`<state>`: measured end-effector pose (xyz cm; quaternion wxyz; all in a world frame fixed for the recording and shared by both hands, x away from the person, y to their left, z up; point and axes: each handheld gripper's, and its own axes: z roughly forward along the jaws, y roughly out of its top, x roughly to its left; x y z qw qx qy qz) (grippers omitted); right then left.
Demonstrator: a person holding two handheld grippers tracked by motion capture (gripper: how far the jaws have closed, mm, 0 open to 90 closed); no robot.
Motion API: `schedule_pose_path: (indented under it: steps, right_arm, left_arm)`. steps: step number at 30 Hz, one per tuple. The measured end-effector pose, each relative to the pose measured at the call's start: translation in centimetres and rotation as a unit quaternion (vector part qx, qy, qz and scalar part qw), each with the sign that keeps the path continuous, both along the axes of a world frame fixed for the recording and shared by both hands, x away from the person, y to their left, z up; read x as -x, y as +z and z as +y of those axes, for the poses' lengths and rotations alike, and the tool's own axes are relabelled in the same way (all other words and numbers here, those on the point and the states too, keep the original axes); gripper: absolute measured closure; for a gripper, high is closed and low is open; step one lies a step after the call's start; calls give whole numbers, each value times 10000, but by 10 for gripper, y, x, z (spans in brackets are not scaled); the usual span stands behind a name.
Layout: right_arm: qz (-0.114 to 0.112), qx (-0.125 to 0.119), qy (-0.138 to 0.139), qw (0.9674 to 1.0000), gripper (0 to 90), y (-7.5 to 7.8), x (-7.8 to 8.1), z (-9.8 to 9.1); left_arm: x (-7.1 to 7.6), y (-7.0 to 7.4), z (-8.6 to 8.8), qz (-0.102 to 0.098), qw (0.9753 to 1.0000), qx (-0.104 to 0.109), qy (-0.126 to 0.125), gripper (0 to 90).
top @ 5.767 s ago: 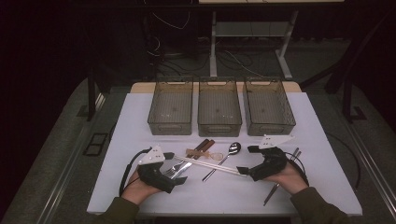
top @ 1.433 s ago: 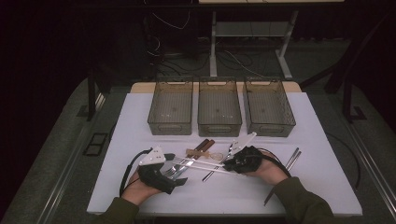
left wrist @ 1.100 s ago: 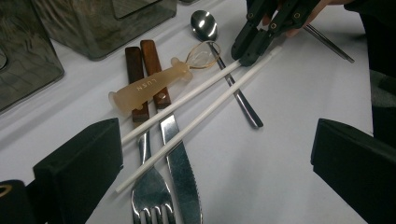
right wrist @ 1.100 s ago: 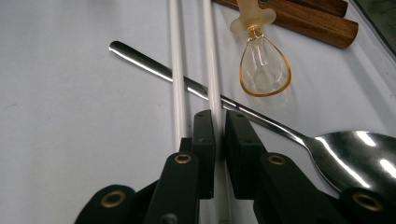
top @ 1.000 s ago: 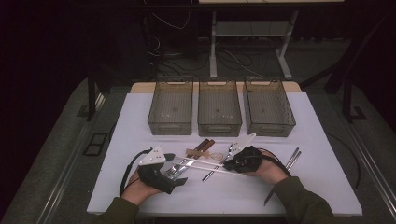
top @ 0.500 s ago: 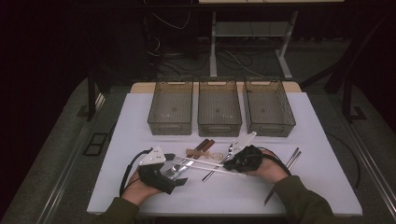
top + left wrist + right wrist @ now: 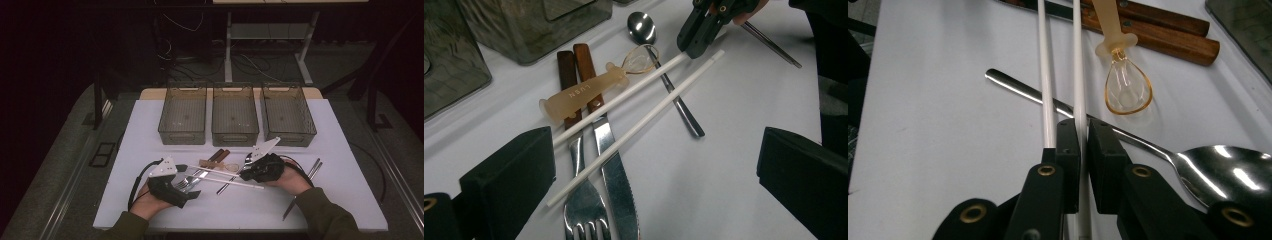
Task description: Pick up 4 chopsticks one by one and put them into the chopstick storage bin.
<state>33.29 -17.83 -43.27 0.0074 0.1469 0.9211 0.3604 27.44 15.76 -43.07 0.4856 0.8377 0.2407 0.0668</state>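
So your table (image 7: 345, 200) carries three bins (image 7: 235, 115) along the far edge and a loose heap of cutlery in front of you, between your two hands. In that heap lie two white chopsticks (image 7: 634, 95), side by side, crossing a fork (image 7: 581, 210), a knife (image 7: 616, 185) and the handle of a spoon (image 7: 674, 95), with a small amber whisk (image 7: 1123, 85) just beside them.

What matters for your next move is the long axis of those sticks: they run across the table from your right hand toward your left, nearly level with the near edge.

Your right gripper (image 7: 1082, 150) sits at their right-hand end, jaws pressed together on one chopstick (image 7: 1079, 75); the other chopstick (image 7: 1045, 75) runs just outside the jaw, touching or nearly so. The free ends point straight at your left gripper (image 7: 172, 187), whose jaws stand wide apart and hold nothing, either side of the fork.

I judge the right hand the one to lift, drawing along that axis so the clamped stick slides clear of its twin.
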Motion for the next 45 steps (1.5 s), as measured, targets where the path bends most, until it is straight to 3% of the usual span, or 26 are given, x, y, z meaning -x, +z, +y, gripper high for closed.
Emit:
schedule_pose_path:
  steps: [7,8,18,19,21,45]
  right_arm:
    - [38,-143,-21,9999,842,7,0,-5]
    - [126,-204,-113,9996,842,8,2,-5]
    - [124,-490,-198,9985,842,23,2,-16]
    - [245,-603,-292,9975,842,25,4,-16]
    - [262,-676,-318,9969,842,27,5,-18]
    - [240,-1394,-538,9885,842,45,5,-35]
  left_arm:
    - [0,0,0,-2,10000,-13,-2,8]
    - [0,0,1,-1,10000,-10,0,8]
    - [0,0,1,15,10000,6,7,8]
    - [0,-1,1,19,10000,10,7,8]
    - [0,-2,1,4,10000,15,-3,8]
    - [-1,-9,5,73,9999,-60,69,0]
